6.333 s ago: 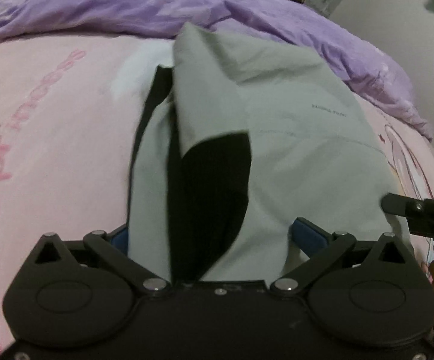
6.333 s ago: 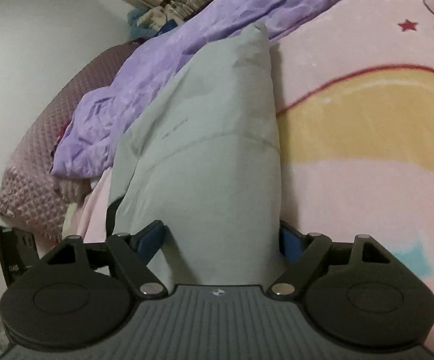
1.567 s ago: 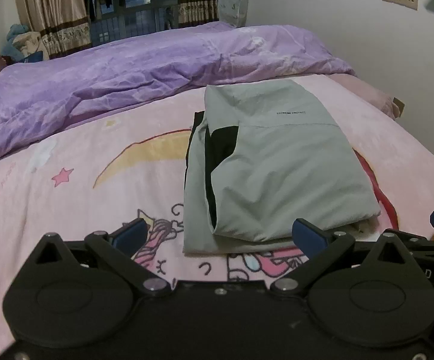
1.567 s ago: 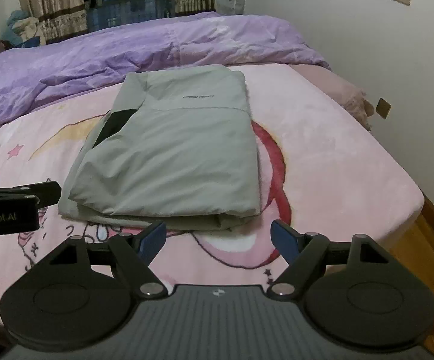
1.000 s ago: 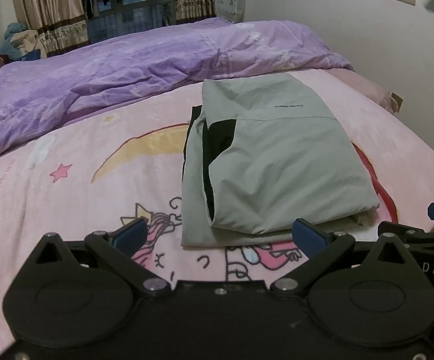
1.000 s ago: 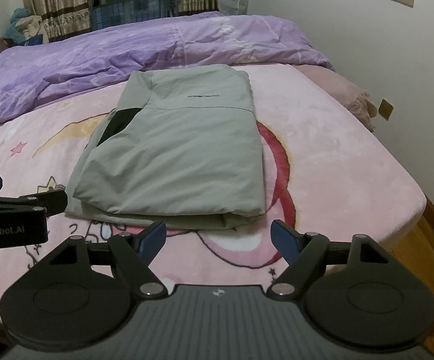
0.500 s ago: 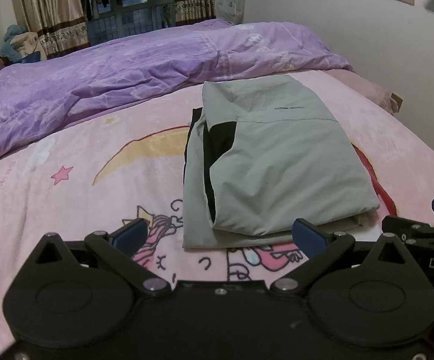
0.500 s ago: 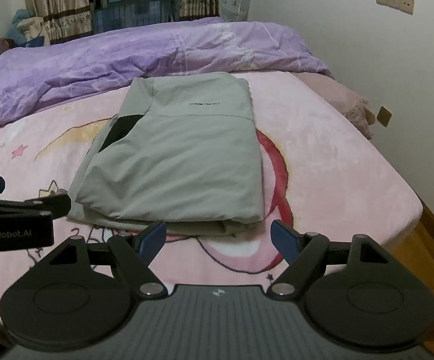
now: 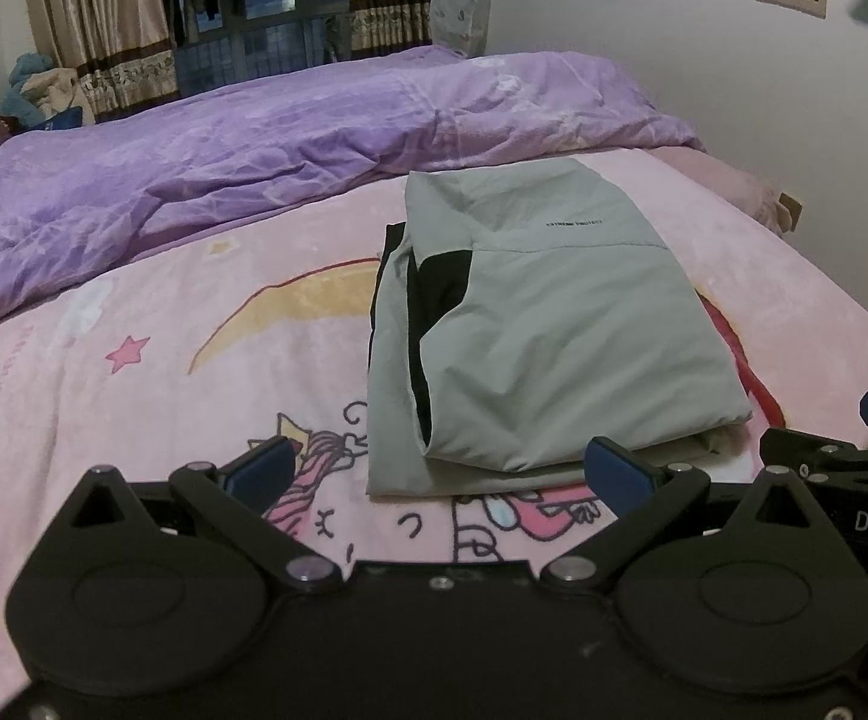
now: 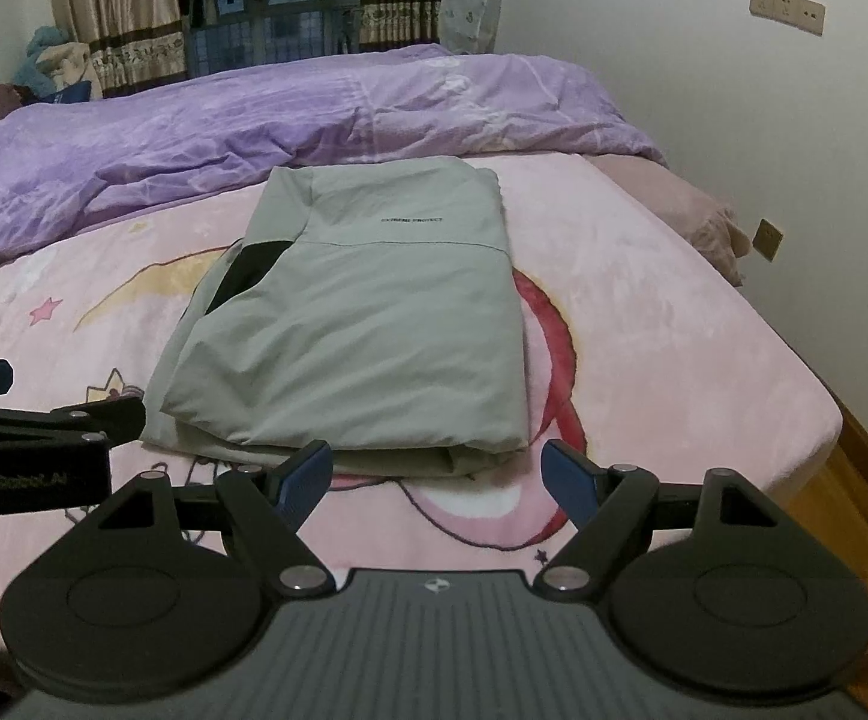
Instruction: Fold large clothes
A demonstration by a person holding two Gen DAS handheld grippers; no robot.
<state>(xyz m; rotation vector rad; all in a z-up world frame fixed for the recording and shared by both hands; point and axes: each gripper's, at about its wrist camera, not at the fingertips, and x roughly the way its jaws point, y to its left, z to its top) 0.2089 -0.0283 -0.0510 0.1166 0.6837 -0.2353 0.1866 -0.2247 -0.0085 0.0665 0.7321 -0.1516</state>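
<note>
1. left gripper [image 9: 438, 468]: jaws spread wide, nothing between the blue pads. it hangs above the pink blanket [image 9: 152, 372], short of the garment's near edge.
2. right gripper [image 10: 438, 476]: jaws likewise spread and empty, with the garment's near fold lying just beyond the fingertips at 12 o'clock.
3. grey jacket [image 10: 368, 324] — the task's thing — lies folded into a compact rectangle on the blanket. from the left wrist view it sits at about 1 o'clock; a black lining shows along its 9 o'clock side, and a lower layer pokes out at the near edge.
4. farther out, a purple duvet [image 9: 266, 162] is bunched across the bed at 12 o'clock, with curtains [image 9: 98, 18] behind it.
5. step in hand, as i judge it: the folding looks done or nearly so, and both grippers are clear of the cloth.
6. next move, if any — tidying the protruding lower layer at the near edge, or one more halving fold. either calls for both jaws to pinch all layers together, so the stack does not slide apart.
</note>
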